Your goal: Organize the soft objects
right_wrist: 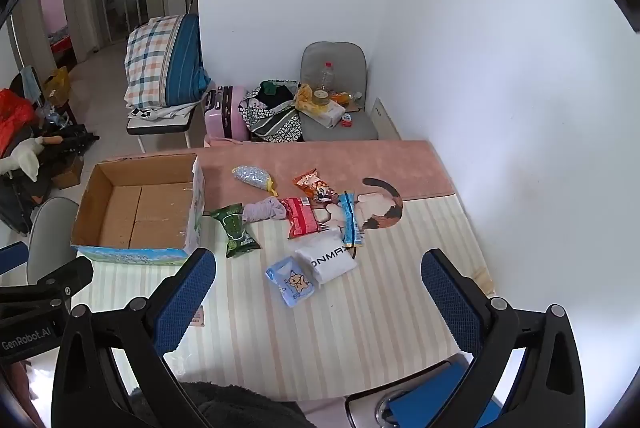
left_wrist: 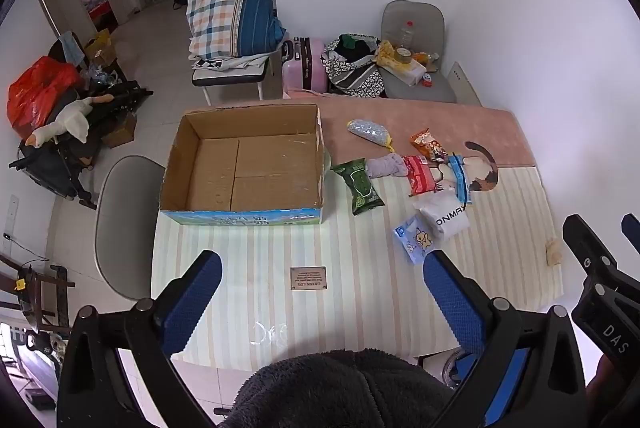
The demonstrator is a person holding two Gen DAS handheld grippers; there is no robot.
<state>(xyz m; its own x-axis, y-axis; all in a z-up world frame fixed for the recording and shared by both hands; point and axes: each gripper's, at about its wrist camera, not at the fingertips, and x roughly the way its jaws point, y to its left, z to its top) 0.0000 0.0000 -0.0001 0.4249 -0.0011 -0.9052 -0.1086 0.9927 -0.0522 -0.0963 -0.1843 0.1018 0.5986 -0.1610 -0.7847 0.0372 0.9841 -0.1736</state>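
Note:
An empty cardboard box (left_wrist: 244,163) (right_wrist: 136,211) stands at the table's left. To its right lie soft packs: a green pack (left_wrist: 358,185) (right_wrist: 236,230), a lilac cloth (left_wrist: 386,165) (right_wrist: 264,209), a red pack (left_wrist: 418,173) (right_wrist: 302,222), an orange snack bag (left_wrist: 428,143) (right_wrist: 314,183), a silver pouch (left_wrist: 368,129) (right_wrist: 252,175), a white bag (left_wrist: 442,214) (right_wrist: 330,260) and a blue tissue pack (left_wrist: 414,242) (right_wrist: 292,282). My left gripper (left_wrist: 322,270) and right gripper (right_wrist: 318,268) are open and empty, above the table's near edge.
A striped and pink cloth (left_wrist: 360,292) covers the table. A grey chair (left_wrist: 124,224) stands left of the table. Behind the table are a chair with clutter (left_wrist: 412,59), a pink suitcase (left_wrist: 302,63) and a stack of bedding (left_wrist: 232,15). The white wall is at the right.

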